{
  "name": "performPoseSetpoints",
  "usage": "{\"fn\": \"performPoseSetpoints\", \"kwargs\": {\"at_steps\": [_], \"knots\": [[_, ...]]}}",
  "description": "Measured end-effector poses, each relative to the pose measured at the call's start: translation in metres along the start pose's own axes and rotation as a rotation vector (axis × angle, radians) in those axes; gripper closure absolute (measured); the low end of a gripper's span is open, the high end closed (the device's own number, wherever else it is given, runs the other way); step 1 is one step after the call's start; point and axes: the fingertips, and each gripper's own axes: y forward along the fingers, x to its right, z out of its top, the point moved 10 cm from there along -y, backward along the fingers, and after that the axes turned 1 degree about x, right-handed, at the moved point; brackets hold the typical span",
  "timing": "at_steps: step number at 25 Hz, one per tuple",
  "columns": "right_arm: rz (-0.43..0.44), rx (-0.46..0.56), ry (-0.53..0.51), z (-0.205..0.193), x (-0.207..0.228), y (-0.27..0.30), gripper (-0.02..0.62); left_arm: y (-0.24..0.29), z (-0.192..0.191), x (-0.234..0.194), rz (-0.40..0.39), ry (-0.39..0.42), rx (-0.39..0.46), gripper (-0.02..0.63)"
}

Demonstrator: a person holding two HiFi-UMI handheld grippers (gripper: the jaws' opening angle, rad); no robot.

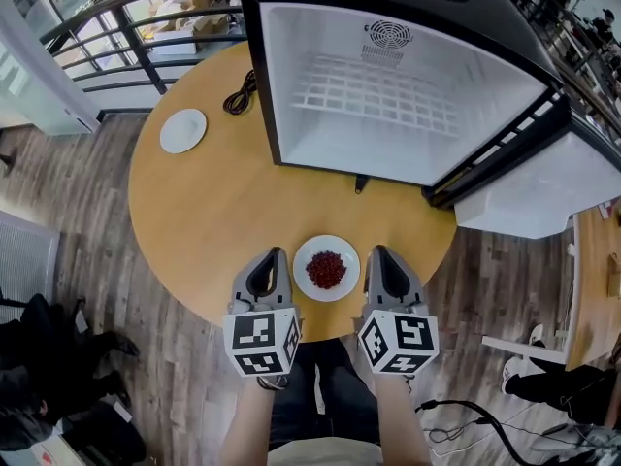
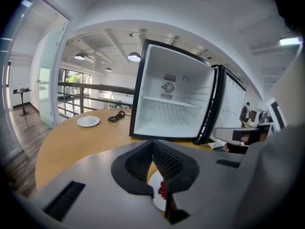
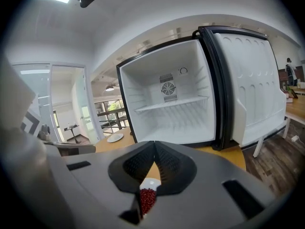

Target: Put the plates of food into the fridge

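Observation:
A white plate of red berries [image 1: 326,268] sits near the front edge of the round wooden table [image 1: 194,221]. My left gripper [image 1: 275,255] rests just left of it and my right gripper [image 1: 379,253] just right of it. Both are shut on nothing, their pads meeting at the tips. The plate [image 2: 158,194] shows low between the left gripper [image 2: 152,143] jaws, and the berries [image 3: 147,198] show below the right gripper [image 3: 154,144]. Behind the plate stands the black mini fridge [image 1: 320,134], door swung open, white inside bare with one wire shelf [image 1: 374,90].
A second small white plate [image 1: 182,130] lies at the table's far left, with a coiled black cable [image 1: 240,95] beside the fridge. The open fridge door [image 1: 529,197] juts past the table at right. A railing [image 1: 126,27] runs behind. A person's legs show at right.

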Motion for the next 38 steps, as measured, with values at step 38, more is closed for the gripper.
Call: {"fn": "performPoseSetpoints", "kwargs": {"at_steps": [38], "knots": [[-0.037, -0.456, 0.406, -0.14, 0.046, 0.015, 0.581, 0.028, -0.127, -0.01, -0.015, -0.307, -0.422, 0.6]]}}
